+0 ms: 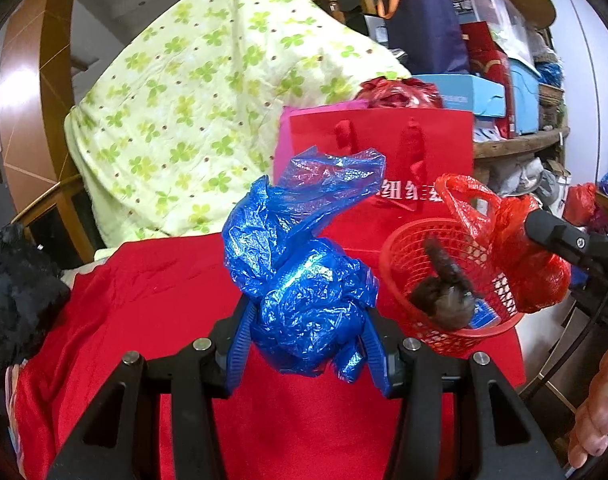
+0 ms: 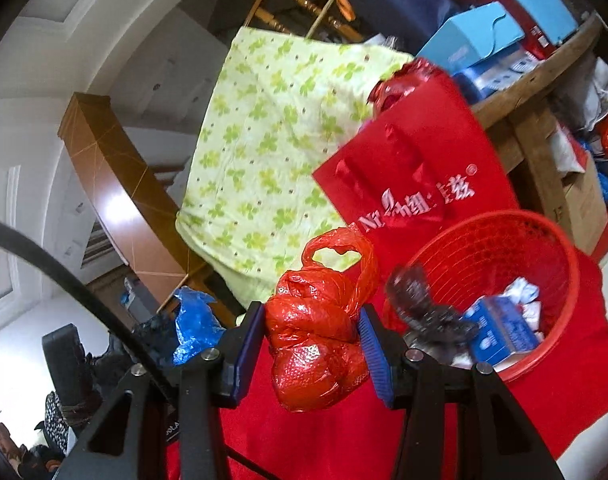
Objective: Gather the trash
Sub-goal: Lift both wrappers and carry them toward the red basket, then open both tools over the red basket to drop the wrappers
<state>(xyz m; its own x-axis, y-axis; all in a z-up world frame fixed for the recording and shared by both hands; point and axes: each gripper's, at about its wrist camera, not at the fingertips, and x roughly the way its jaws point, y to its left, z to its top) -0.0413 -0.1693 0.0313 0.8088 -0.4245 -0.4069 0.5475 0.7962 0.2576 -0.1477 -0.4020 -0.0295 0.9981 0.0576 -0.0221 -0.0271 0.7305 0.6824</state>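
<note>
Item one: crumpled blue thin-film plastic bag (image 1: 304, 280), clamped between my left tongs (image 1: 306, 336) and held above the red cloth-covered tabletop (image 1: 143, 300), just left of the red mesh plastic basket (image 1: 444, 332). Item two: crumpled red thin-film plastic bag with loop handles (image 2: 316, 340), clenched in my right tongs (image 2: 314, 354), hanging just left of the same basket, whose far wall shows in the right wrist view (image 2: 504, 248). I judge both bags very light, soft and springy; the film looks slick, so I expect a pinch on a loose flap to slide, and the dense wad at the middle is the sound place to hold, as both tongs do now. No fragility apparent. Basket contents: a blue and white carton (image 2: 504, 332), white crumpled paper (image 2: 524, 292) and a dark fuzzy lump (image 1: 444, 292), blurred, which I cannot identify. Behind: a red paper gift bag with white lettering (image 2: 416, 160).
</note>
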